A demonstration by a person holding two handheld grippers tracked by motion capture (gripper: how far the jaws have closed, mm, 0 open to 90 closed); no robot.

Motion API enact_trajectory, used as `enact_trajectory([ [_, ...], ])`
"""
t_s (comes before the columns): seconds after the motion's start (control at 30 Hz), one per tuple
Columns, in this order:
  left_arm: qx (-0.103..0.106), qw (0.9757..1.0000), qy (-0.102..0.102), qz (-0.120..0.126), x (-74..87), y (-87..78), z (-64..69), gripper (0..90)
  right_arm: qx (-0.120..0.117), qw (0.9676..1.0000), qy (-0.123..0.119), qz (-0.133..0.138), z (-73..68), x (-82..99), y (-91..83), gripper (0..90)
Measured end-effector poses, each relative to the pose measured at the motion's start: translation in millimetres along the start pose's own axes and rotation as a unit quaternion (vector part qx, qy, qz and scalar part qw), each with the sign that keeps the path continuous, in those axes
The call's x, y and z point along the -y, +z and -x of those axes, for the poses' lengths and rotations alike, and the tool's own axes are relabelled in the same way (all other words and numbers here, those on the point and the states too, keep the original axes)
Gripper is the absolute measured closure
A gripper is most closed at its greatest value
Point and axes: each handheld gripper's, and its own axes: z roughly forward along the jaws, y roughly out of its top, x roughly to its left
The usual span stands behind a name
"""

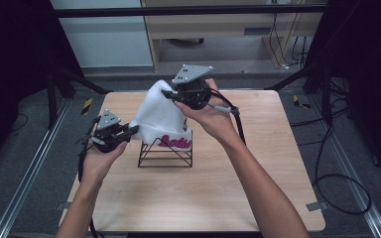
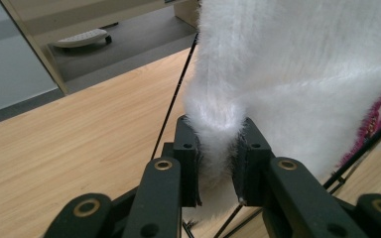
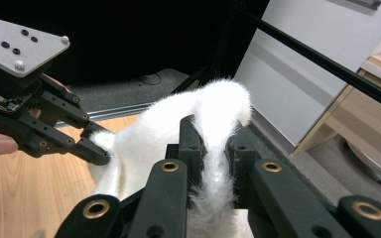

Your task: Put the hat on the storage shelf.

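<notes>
A white fluffy cloth [image 1: 155, 116] with pink lettering [image 1: 174, 142] hangs over a black wire rack [image 1: 165, 153] on the wooden table [image 1: 198, 193]. My left gripper [image 1: 133, 130] is shut on the cloth's lower left edge [image 2: 217, 134]. My right gripper [image 1: 167, 93] is shut on the cloth's top edge [image 3: 217, 139], holding it raised above the rack. In the right gripper view the left gripper [image 3: 99, 153] pinches the cloth at the left. The pink lettering [image 2: 372, 124] shows at the right of the left gripper view, behind the rack's wire [image 2: 173, 94].
The table's far edge meets a grey floor with a wooden cabinet [image 1: 213, 29] behind. Metal rails [image 1: 25, 168] run beside the table on both sides. Black cables [image 1: 337, 193] lie on the floor at the right.
</notes>
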Motion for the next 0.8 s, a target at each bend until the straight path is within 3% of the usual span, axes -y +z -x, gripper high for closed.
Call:
enact_trajectory([
  [0.8,0.003,0.9998,-0.009,-0.014,27.6,7.7,0.5,74.0,-0.013,0.9994,-0.006,-0.031,-16.4,17.0,7.9,81.6],
])
